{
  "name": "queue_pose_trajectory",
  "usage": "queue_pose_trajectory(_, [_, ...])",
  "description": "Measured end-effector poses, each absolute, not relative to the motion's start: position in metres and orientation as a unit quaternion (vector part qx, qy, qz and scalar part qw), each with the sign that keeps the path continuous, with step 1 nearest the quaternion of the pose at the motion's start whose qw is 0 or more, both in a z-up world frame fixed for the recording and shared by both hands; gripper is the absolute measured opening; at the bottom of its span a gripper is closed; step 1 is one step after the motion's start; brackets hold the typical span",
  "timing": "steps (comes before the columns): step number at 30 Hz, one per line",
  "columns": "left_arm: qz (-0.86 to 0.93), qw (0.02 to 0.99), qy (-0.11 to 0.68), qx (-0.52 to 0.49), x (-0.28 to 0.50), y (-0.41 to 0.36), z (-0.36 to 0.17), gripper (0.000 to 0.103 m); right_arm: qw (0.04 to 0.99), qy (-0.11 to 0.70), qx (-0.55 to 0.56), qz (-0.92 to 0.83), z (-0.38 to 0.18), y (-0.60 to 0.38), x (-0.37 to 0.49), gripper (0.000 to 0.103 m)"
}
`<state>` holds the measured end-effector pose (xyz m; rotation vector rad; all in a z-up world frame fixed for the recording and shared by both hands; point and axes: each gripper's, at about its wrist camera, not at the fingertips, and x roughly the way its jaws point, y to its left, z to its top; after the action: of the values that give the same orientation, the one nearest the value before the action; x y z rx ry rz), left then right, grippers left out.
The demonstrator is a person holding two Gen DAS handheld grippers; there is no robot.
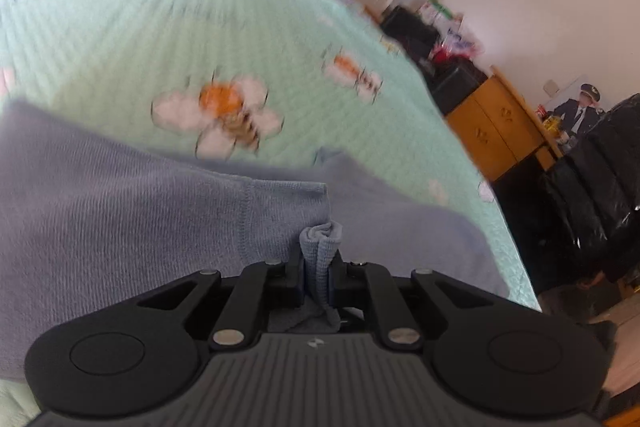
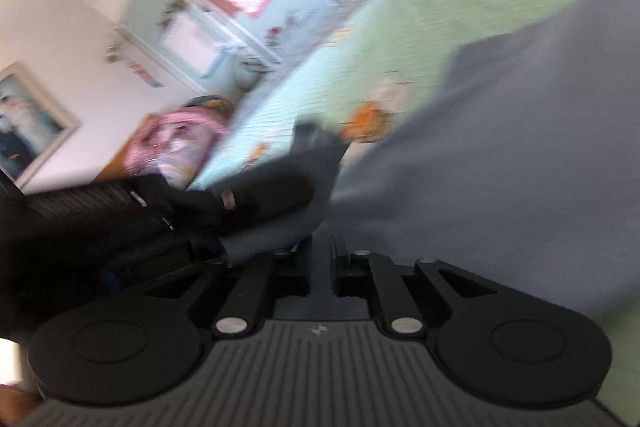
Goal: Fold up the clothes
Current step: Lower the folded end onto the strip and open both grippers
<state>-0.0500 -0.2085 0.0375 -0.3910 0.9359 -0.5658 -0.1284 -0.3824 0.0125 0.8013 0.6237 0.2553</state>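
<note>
Pinched fabric fills the foreground of the left wrist view: the left gripper (image 1: 318, 267) has its jaws nearly closed on a bunched fold of the blue-grey garment (image 1: 132, 219), with a tuft of knit poking up between the pads. From there the garment spreads away to the left and right over the mint bedspread (image 1: 160, 39) printed with bees and white flowers, a stitched hem running off from just above the jaws.

In the right wrist view the right gripper (image 2: 322, 259) also has its jaws close together, with cloth in the narrow slot between them; blur hides whether the pads truly press on it, though it looks like a thin edge is caught. The same garment (image 2: 520, 167) sweeps up and to the right across the bed, and a dark shape, probably the other gripper, sits just left of centre.

Risks, as I judge them: the right-hand hold seems slight, so the edge could slide out mid-fold and leave the cloth lopsided. The left grip is on a crumpled wad, not a flat edge, which may set a crease or drag a second layer along. The garment lies near the bed's side, so a hard pull could take it over the edge.

Its long axis appears to run across the left view, roughly side to side, but the whole outline is not in sight, so which end is which I cannot tell
</note>
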Motion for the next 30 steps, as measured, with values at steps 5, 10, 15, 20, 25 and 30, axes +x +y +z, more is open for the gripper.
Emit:
queue_pose_trajectory(5, [-0.28,0.848,0.433,-0.126,-0.064,-0.218,0.015,0.012,0.866,0.29,0.402,0.064,0.005,-0.421,-0.164,0.026])
queue_pose_trajectory(10, [-0.315,0.85,0.408,-0.107,-0.077,-0.223,0.029,0.042,0.865,0.261,0.427,0.042,0.001,-0.437,-0.176,0.037])
queue_pose_trajectory(15, [-0.344,0.863,0.358,-0.094,-0.096,-0.221,0.051,0.051,0.853,0.245,0.459,0.049,-0.003,-0.438,-0.176,0.047])
queue_pose_trajectory(20, [-0.279,0.882,0.349,-0.147,-0.085,-0.165,0.06,0.055,0.839,0.242,0.482,0.067,-0.001,-0.439,-0.175,0.049])
queue_pose_trajectory(25, [-0.223,0.895,0.342,-0.179,-0.078,-0.104,0.063,0.055,0.847,0.274,0.445,0.094,0.006,-0.418,-0.165,0.061])
queue_pose_trajectory(30, [-0.213,0.895,0.335,-0.203,-0.076,-0.07,0.062,0.055,0.866,0.3,0.387,0.102,0.01,-0.389,-0.156,0.062])
